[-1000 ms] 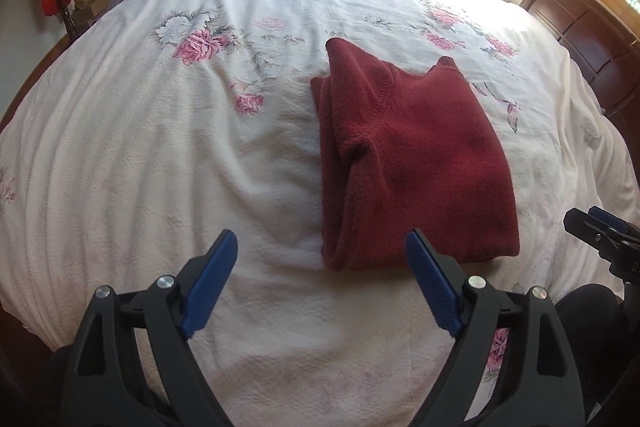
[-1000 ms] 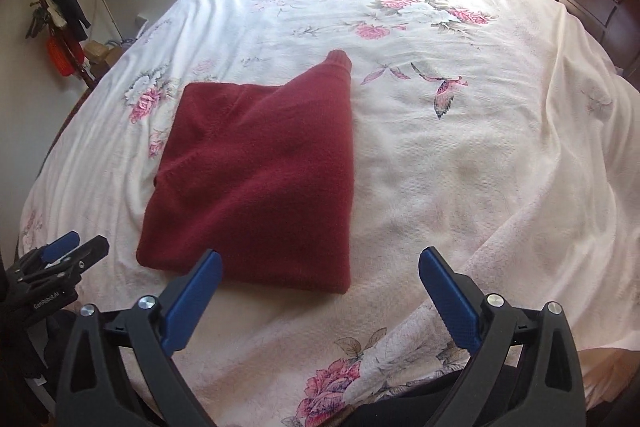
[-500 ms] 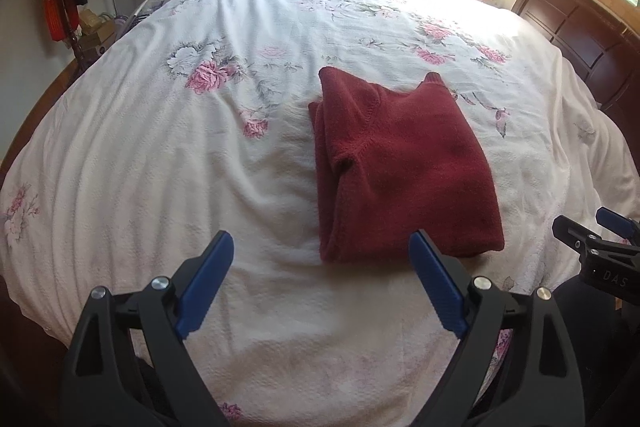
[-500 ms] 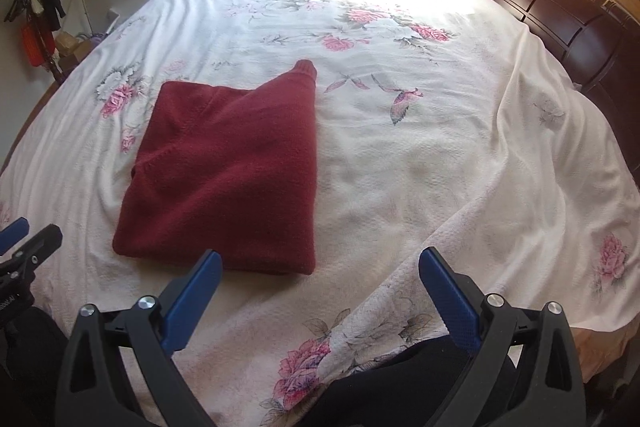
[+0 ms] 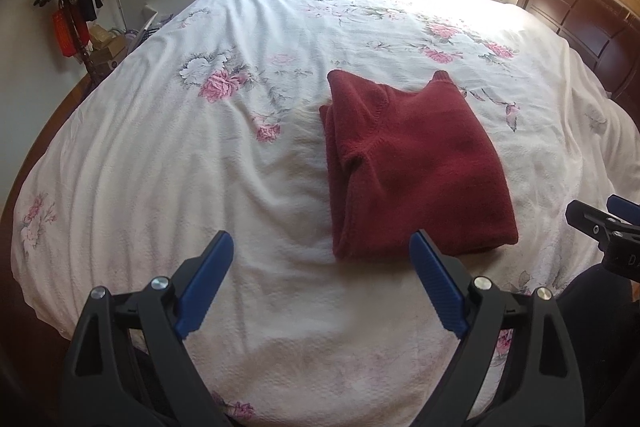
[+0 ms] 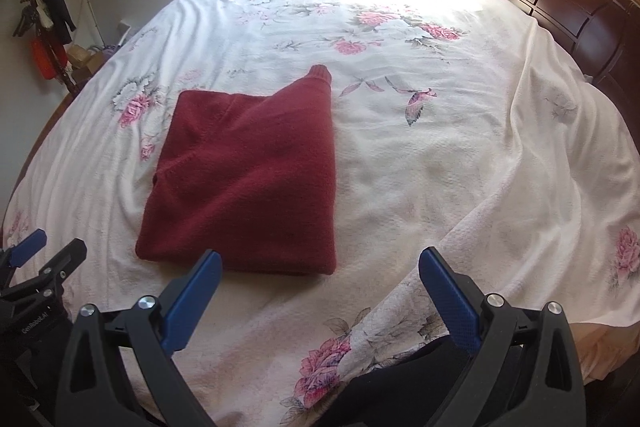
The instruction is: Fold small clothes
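Red sweater (image 5: 416,163) lies folded mid-bed, one cuff poking out.
My left tongs (image 5: 320,283) & right tongs (image 6: 318,293) hover spread wide, empty, short of its near edge; fold looks abt done on the floral bedspread (image 5: 200,167).

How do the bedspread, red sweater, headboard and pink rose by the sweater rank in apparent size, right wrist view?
1. Bedspread
2. Red sweater
3. Headboard, partly cropped
4. Pink rose

- Left tool (image 5: 322,247): blue-padded fingers spread wide, holding nothing.
- Right tool (image 6: 320,265): fingers likewise wide apart, empty, level beside the left tool.
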A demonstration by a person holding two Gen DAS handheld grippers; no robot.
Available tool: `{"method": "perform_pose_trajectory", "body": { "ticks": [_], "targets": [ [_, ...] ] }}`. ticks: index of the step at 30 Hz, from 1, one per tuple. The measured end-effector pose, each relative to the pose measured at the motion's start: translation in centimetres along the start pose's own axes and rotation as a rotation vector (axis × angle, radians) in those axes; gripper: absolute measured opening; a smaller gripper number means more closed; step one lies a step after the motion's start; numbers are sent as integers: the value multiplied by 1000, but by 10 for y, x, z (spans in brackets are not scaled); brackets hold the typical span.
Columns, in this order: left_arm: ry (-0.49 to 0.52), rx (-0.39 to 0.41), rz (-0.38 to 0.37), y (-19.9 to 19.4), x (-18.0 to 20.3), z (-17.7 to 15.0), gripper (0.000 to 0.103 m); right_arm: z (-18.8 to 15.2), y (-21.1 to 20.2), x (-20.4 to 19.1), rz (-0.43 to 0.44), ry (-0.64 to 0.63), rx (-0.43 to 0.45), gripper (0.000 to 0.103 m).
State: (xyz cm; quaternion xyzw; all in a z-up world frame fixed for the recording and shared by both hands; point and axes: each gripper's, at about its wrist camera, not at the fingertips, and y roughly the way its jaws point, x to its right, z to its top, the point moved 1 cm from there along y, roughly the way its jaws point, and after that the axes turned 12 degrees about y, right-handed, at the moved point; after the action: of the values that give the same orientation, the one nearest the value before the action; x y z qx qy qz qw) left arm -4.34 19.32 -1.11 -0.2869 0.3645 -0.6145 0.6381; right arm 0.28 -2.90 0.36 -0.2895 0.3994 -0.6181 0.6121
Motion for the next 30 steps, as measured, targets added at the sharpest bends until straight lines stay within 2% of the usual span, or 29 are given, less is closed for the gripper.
{"method": "perform_pose_trajectory", "body": {
  "ticks": [15,30],
  "targets": [
    [35,-18,19,8,12,3,89,2,14,4,6,17,-33,99],
    [24,-21,20,11,10,3,89,2,20,8,-17,25,-23,99]
  ]
}}
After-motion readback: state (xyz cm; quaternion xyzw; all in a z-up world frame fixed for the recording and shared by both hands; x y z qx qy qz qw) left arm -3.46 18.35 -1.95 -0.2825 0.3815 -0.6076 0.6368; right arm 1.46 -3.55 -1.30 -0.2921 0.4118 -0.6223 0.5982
